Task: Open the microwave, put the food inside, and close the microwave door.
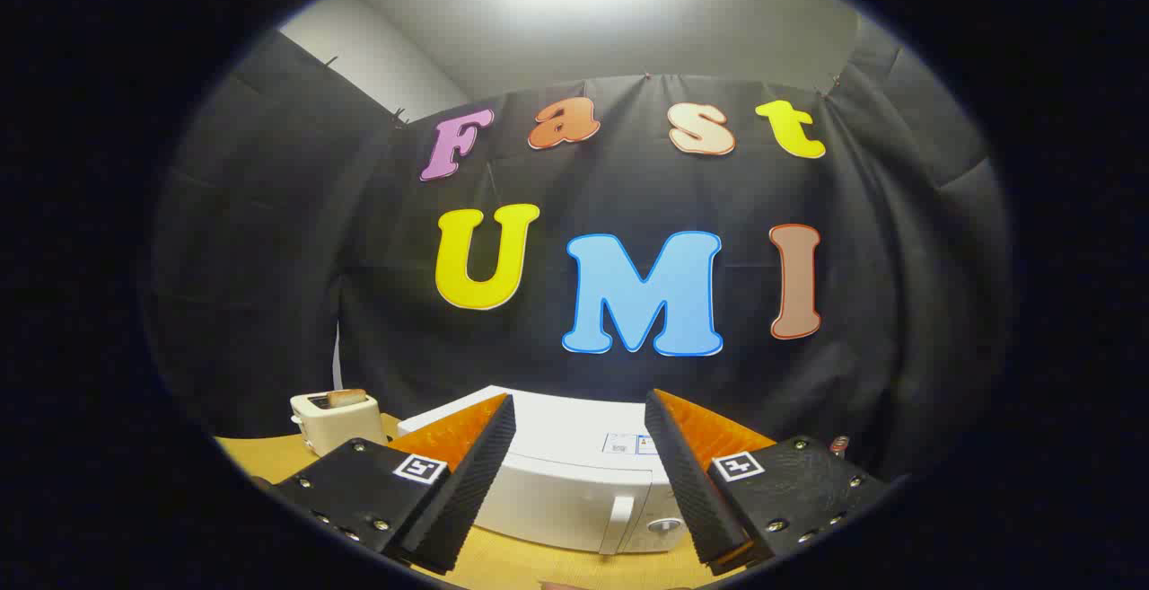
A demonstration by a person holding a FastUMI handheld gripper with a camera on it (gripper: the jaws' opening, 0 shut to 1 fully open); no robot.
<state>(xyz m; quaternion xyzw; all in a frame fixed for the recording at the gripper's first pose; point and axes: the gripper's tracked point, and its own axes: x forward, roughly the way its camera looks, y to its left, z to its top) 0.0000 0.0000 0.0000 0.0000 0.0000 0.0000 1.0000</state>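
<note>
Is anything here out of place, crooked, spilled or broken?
Nothing stands out. The white box-shaped microwave sits level and closed on the yellow wooden table, a cream toaster holding toast beside it. The claw is open, holding nothing.

My fingers (580, 410) stand apart with nothing between them, each base carrying a black-and-white square marker. At twelve o'clock, the microwave (574, 482) is white. At ten o'clock, the toaster (334, 418) is cream. The table (269, 457) is yellowish wood.
</note>
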